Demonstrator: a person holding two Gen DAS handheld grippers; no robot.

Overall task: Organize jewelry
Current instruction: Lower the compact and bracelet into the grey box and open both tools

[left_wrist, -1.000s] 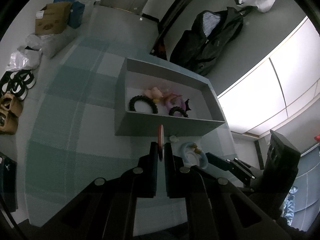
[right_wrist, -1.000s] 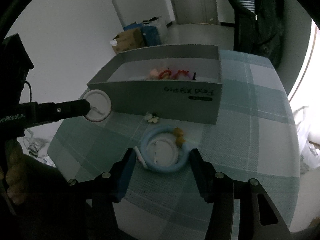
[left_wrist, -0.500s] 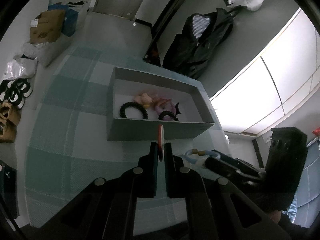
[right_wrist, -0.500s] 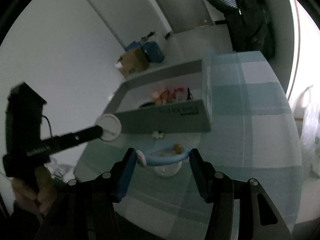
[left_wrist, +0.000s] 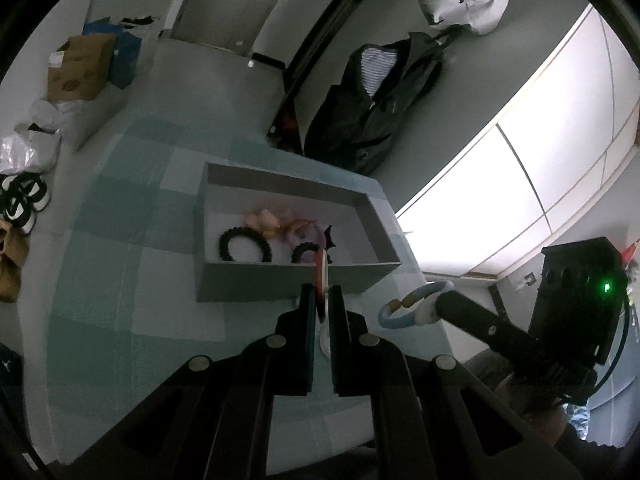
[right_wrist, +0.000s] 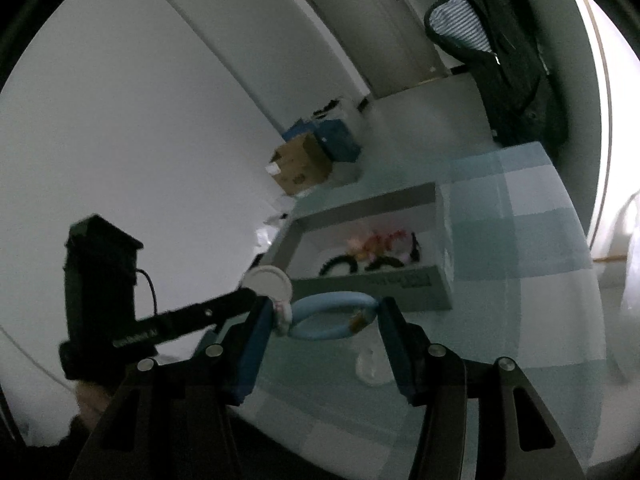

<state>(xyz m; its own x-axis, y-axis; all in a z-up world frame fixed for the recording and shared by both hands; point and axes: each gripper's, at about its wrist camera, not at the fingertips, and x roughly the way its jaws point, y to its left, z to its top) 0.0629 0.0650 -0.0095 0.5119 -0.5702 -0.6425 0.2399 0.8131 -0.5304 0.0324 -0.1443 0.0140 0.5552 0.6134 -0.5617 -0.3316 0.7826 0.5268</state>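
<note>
Nearest each lens are the grippers. The left gripper (left_wrist: 321, 308) has its jaws pressed onto a thin white disc with a red rim (left_wrist: 321, 276), held edge-on and upright; in the right wrist view the same disc (right_wrist: 267, 284) shows its flat white face. The right gripper (right_wrist: 320, 316) pinches a pale blue ring-shaped bracelet with amber beads (right_wrist: 330, 316) across its width, jaws fairly wide, the ring lifted off the teal-and-white checked tabletop (right_wrist: 520, 280). Below it a small white item (right_wrist: 370, 364) lies on the tabletop; what it is cannot be told.

Beyond both grippers stands the open grey rectangular cardboard box (left_wrist: 280, 280), its long axis crosswise to the left gripper. Inside lie a black beaded bracelet (left_wrist: 245, 243), a smaller dark ring (left_wrist: 306, 250) and pink and peach pieces (left_wrist: 266, 220).

The disc sits directly before the box's near wall, so the left gripper appears the nearer; the likely move is forward over that wall.
</note>
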